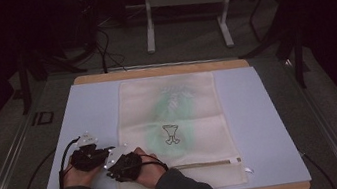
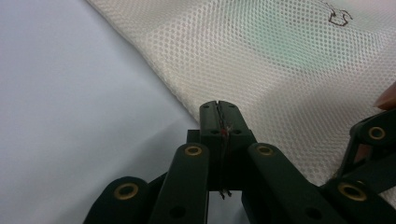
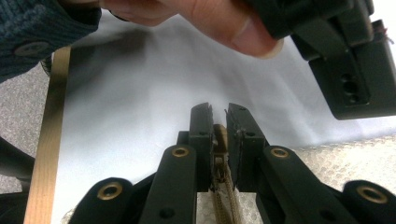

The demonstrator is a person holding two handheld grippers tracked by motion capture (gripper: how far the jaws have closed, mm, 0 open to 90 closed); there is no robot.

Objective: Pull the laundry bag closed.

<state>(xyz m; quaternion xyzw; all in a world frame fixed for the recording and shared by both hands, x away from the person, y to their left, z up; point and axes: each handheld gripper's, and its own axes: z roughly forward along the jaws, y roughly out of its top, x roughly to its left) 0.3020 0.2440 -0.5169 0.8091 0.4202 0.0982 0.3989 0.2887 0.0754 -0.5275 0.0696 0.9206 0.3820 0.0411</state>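
Observation:
A cream mesh bag [image 1: 173, 109] with a small dark logo lies flat on a pale mat [image 1: 90, 111]. Its zipper [image 1: 207, 163] runs across the near end. My right gripper [image 3: 219, 109] is shut on the tan zipper pull [image 3: 220, 135] and points left, with the zipper tape [image 3: 224, 200] trailing under it. In the high view it sits at the bag's near left corner [image 1: 112, 172]. My left gripper [image 2: 218, 105] is shut, tips at the bag's left edge [image 2: 280, 60]. A thin thread shows in its seam. Whether it pinches mesh I cannot tell.
The mat lies on a wooden table whose front edge [image 3: 51, 140] is close to my right gripper. Both hands sit side by side, and the left gripper [image 3: 355, 70] hangs just ahead of the right one. A white frame [image 1: 183, 1] stands beyond the table.

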